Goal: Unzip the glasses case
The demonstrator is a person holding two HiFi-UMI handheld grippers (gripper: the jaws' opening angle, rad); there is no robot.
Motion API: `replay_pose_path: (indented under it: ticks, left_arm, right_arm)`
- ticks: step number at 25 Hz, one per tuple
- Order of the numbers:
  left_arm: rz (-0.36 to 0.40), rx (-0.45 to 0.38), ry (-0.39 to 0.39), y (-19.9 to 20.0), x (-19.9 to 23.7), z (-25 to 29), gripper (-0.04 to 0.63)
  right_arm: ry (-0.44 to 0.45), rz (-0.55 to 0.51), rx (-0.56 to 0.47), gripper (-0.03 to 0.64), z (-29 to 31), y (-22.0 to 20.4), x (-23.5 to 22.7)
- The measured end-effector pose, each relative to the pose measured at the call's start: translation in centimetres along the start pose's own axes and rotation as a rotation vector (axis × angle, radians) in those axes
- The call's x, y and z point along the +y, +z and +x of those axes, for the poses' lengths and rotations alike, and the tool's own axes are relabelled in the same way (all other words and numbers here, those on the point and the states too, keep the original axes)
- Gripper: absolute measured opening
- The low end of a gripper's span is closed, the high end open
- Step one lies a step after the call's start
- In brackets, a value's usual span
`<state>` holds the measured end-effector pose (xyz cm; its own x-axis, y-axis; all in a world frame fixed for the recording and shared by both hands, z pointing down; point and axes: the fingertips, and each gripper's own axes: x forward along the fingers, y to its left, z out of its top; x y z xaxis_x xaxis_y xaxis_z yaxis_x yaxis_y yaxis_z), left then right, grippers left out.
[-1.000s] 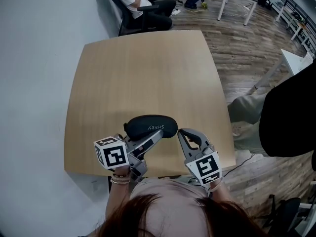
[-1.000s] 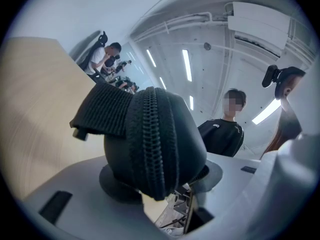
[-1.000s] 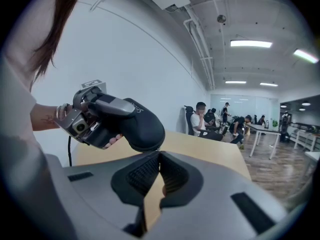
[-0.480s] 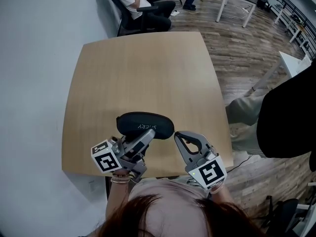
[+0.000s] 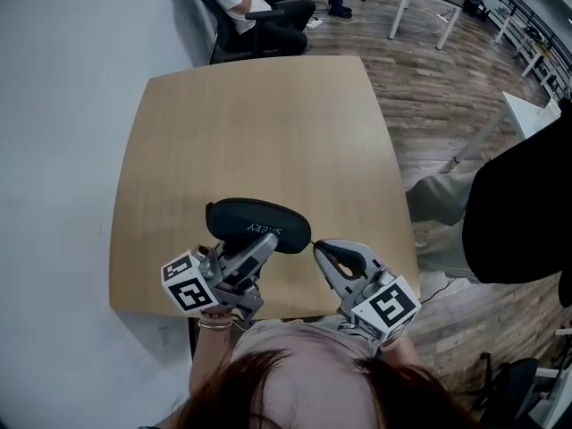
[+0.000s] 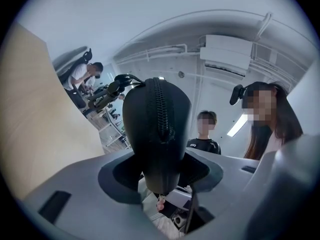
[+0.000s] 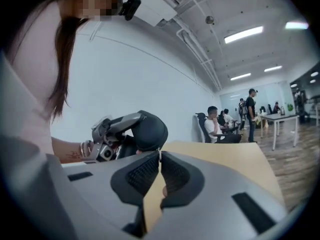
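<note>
Glasses case, head view: lower centre, held over the bench near edge, long axis left-right. Left tool clamps its near side; right tool meets its right end.
Left gripper view: case wedged between jaws, zip facing camera.
Right gripper view: jaws closed, apparently pinching the zip pull; case straight ahead.

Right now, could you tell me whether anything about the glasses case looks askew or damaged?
Nothing stands out. The glasses case looks intact, clamped in the left gripper, zipper closed where visible; the right gripper is shut at its end, seemingly on the zipper pull.
</note>
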<state>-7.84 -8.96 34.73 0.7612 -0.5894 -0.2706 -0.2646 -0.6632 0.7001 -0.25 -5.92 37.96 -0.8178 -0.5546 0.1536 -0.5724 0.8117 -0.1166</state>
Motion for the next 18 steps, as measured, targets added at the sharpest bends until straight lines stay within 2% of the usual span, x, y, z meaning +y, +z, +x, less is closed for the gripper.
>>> replay_pose_path:
  ticks: [4, 6, 9, 12, 18]
  left_arm:
    - [-0.003, 0.007, -0.012, 0.1, 0.0, 0.0, 0.225]
    - [-0.001, 0.016, -0.019, 0.0, -0.1, -0.1, 0.225]
    - [-0.002, 0.041, -0.051, -0.3, -0.3, 0.0, 0.226]
    - [-0.008, 0.067, -0.095, -0.5, -0.8, -0.1, 0.227]
    - [-0.024, 0.138, -0.167, -1.7, -2.0, 0.2, 0.227]
  right_arm:
    - [0.035, 0.085, -0.012, 0.029, -0.7, -0.2, -0.5]
    - [0.067, 0.121, -0.022, 0.097, -0.9, 0.1, -0.4]
    - [0.128, 0.171, -0.028, 0.149, -0.8, 0.5, 0.2]
    - [0.209, 0.226, -0.026, 0.229, -0.3, 0.7, 1.2]
    - [0.306, 0.259, -0.018, 0.278, 0.6, 1.0, 2.6]
